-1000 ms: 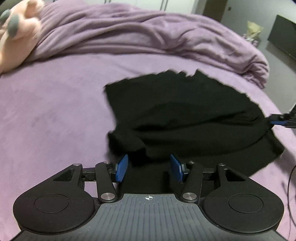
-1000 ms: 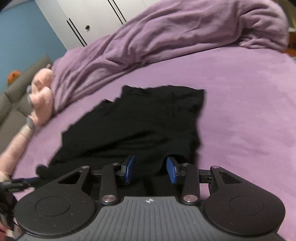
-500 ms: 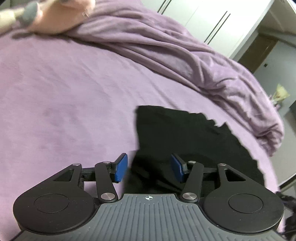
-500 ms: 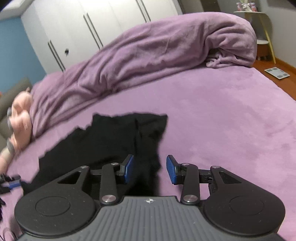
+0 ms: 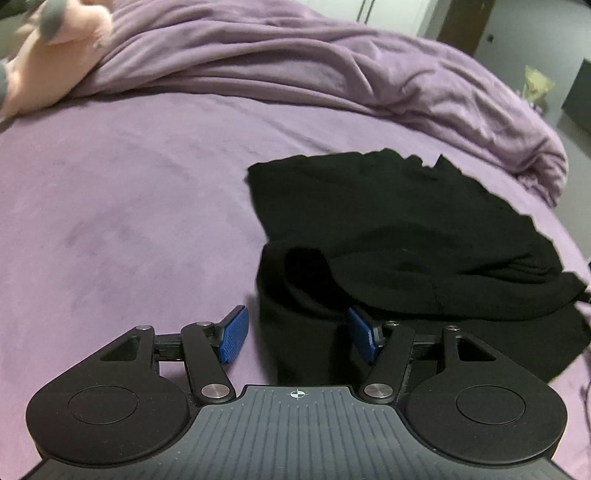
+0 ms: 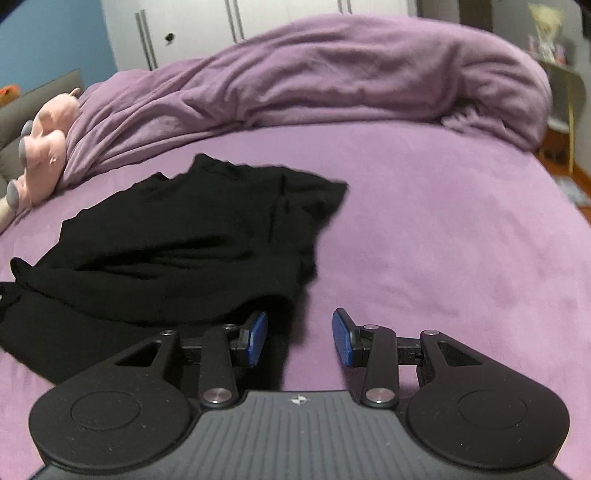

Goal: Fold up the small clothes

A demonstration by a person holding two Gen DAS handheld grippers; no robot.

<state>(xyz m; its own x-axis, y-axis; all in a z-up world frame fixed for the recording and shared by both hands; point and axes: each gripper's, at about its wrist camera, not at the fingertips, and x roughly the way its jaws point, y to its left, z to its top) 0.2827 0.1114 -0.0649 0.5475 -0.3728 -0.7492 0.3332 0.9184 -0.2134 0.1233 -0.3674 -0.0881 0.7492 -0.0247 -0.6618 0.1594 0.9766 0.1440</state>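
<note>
A black garment lies crumpled on the purple bed, with a fold bunched along its near side. In the left wrist view my left gripper hovers low over the garment's near left corner. Its jaws are opening, the cloth lies between the blue pads, and neither pad presses on it. In the right wrist view the same garment spreads to the left. My right gripper stands open at its near right edge, with cloth under the left pad and bare sheet under the right.
A heaped purple blanket runs along the far side of the bed. A pink plush toy lies at the far left corner. White wardrobe doors stand behind. The bed's right edge drops to the floor.
The left jaws have widened and the left gripper has come down onto the garment's left corner. The right gripper has shifted from over the cloth's middle to its right edge.
</note>
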